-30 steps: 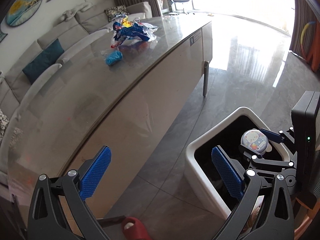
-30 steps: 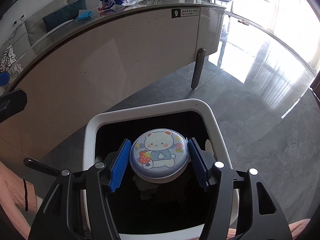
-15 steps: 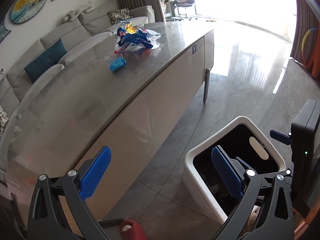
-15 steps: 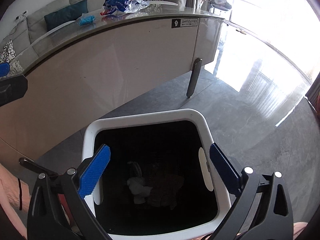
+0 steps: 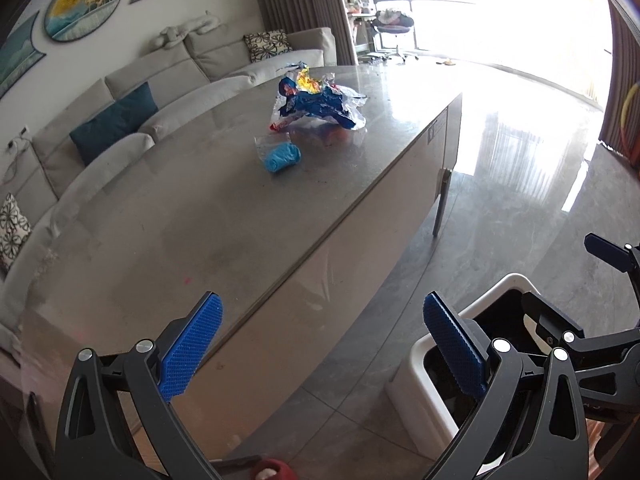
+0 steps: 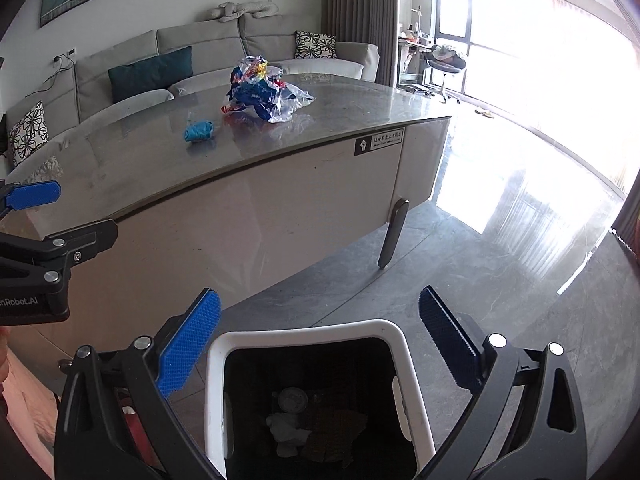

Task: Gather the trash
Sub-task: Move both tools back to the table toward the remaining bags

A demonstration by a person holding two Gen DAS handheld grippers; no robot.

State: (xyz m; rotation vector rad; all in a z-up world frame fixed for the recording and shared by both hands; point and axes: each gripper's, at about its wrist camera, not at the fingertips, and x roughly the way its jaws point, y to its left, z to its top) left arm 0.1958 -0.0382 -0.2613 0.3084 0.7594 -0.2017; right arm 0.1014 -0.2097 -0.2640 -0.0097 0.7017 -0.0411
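Both claws stand wide with nothing between their blue pads. Right gripper (image 6: 319, 340) tilts downward above the white-rimmed trash bin (image 6: 384, 326) at the bottom centre of its view; its pads straddle the bin's far rim without touching it. Left gripper (image 5: 323, 346) angles down at the lower middle of its frame, spanning the table's (image 5: 224, 216) near edge. Inside the bin, a round lid-like piece and pale crumpled scraps sit in deep shadow, hard to identify. Crumpled blue wrappers (image 5: 316, 102) and a small blue bundle (image 5: 282, 157) lie on the table top, upper centre. Window glare washes out the upper right.
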